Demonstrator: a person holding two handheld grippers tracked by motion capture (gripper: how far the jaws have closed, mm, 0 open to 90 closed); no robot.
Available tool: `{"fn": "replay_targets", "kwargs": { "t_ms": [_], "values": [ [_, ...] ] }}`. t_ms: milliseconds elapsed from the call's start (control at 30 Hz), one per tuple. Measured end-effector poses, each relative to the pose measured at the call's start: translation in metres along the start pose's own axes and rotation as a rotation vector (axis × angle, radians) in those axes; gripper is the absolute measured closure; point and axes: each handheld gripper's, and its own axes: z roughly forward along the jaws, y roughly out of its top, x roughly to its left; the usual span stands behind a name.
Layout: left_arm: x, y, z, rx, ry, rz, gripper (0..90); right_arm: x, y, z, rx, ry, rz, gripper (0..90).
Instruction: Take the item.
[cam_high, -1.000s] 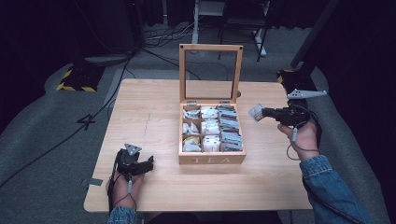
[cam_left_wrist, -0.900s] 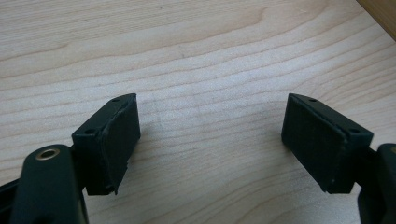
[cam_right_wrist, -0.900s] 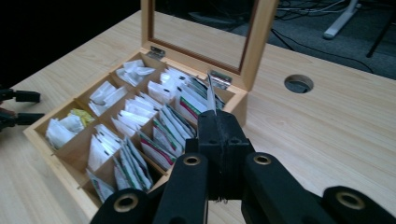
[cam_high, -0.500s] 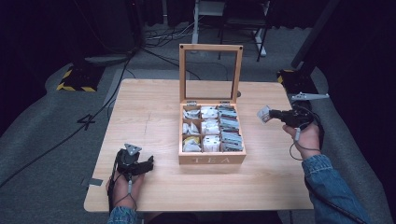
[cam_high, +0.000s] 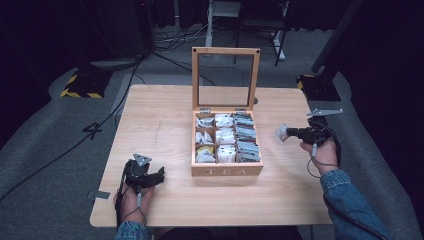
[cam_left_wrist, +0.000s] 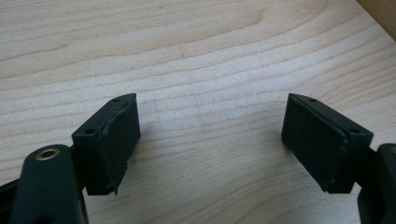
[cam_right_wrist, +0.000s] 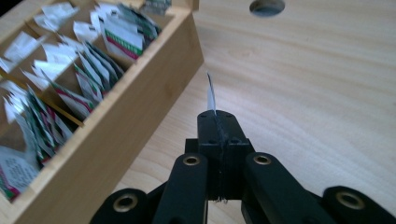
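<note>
Right gripper (cam_high: 289, 133) clamped on tea packet (cam_right_wrist: 210, 91), held edge-on, just right of tea box (cam_high: 227, 170) (lid open), above bare table (cam_high: 165, 115). Long axis up from jaws, box to jaws' left. Left gripper (cam_high: 159, 174) apart, empty, resting left of box. Likely next: set packet down, right hand nearer.

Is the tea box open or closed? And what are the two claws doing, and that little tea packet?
Tea box: open, lid standing upright, compartments full of tea packets.
Left claw: open, holding nothing, over bare table.
Right claw: shut on one tea packet.
Tea packet: out of the box, pinched at its edge, held to the right of the box.
</note>
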Motion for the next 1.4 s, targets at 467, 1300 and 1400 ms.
{"fn": "replay_targets", "kwargs": {
  "t_ms": [467,1300,1400],
  "values": [
    [0.000,0.000,0.000,0.001,-0.001,-0.001,19.9,-0.003,-0.017,0.019,0.060,-0.001,0.017,89.4],
    [0.000,0.000,0.000,0.001,-0.001,-0.001,19.9,-0.014,-0.026,0.024,0.069,-0.039,0.080,57.4],
    [0.000,0.000,0.000,0.000,-0.001,-0.001,19.9,-0.017,-0.027,0.024,0.067,-0.054,0.087,49.3]
  ]
}}
